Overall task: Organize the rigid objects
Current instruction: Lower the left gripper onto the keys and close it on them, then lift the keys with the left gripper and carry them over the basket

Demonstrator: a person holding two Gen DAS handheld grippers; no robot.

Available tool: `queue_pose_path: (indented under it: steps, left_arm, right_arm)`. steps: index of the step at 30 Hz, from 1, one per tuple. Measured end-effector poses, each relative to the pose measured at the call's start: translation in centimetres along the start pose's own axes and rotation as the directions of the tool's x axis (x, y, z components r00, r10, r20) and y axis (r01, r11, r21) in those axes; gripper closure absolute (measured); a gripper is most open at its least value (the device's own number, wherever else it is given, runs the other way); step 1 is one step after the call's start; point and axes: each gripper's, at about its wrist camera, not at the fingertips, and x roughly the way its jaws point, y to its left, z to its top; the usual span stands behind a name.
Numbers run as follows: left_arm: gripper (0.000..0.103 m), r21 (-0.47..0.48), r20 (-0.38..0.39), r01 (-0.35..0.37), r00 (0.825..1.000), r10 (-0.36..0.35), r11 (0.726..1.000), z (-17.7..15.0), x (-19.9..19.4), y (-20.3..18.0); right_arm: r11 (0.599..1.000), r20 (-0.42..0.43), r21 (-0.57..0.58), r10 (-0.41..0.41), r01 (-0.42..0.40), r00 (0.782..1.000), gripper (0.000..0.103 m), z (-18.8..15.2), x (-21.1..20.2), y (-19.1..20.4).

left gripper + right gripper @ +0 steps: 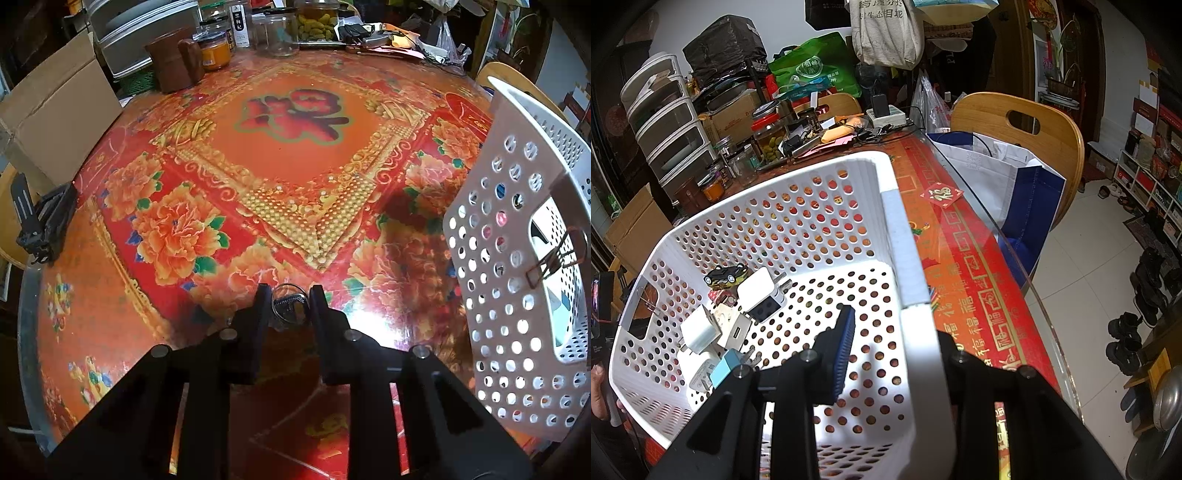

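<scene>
My left gripper (289, 301) is shut on a small metal ring with a dark piece (290, 304), just above the red flowered tablecloth (288, 155). The white perforated basket (517, 295) stands tilted to its right. My right gripper (886, 332) is shut on the basket's near wall (916, 350), one finger (844, 343) inside and the other hidden outside. Inside the basket lie several white chargers (759, 293), a light blue plug (726, 367) and a small black and yellow toy car (726, 277).
Jars (275, 31), a brown mug (171, 62) and clutter line the table's far edge. A cardboard box (55, 110) stands at the left. A black clamp (40, 221) sits at the left rim. A wooden chair (1019, 125) with a blue and white bag (1015, 184) is beyond the table's right edge.
</scene>
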Motion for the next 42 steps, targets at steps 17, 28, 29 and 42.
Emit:
queue_pose_path:
  steps: [17,28,29,42]
  left_arm:
    - [0.101,-0.024,0.019,-0.005,1.000,0.006,1.000,0.0,-0.4,-0.3]
    - [0.102,-0.026,0.114,-0.010,0.993,0.013,1.000,0.1,-4.5,-0.2]
    - [0.102,-0.023,0.125,-0.010,0.992,0.013,1.000,0.2,-5.1,-0.2]
    - [0.102,0.052,0.293,-0.011,0.956,-0.005,0.999,2.0,-15.6,-2.3]
  right_arm:
    - [1.000,0.000,-0.002,0.001,-0.001,1.000,0.072,0.0,0.0,0.1]
    - [1.000,-0.001,-0.001,0.000,0.000,1.000,0.072,0.0,0.0,0.1]
    - [1.000,-0.001,-0.001,0.000,0.000,1.000,0.072,0.0,0.0,0.1]
    - [1.000,0.001,-0.002,0.003,-0.003,1.000,0.072,0.1,-0.1,0.5]
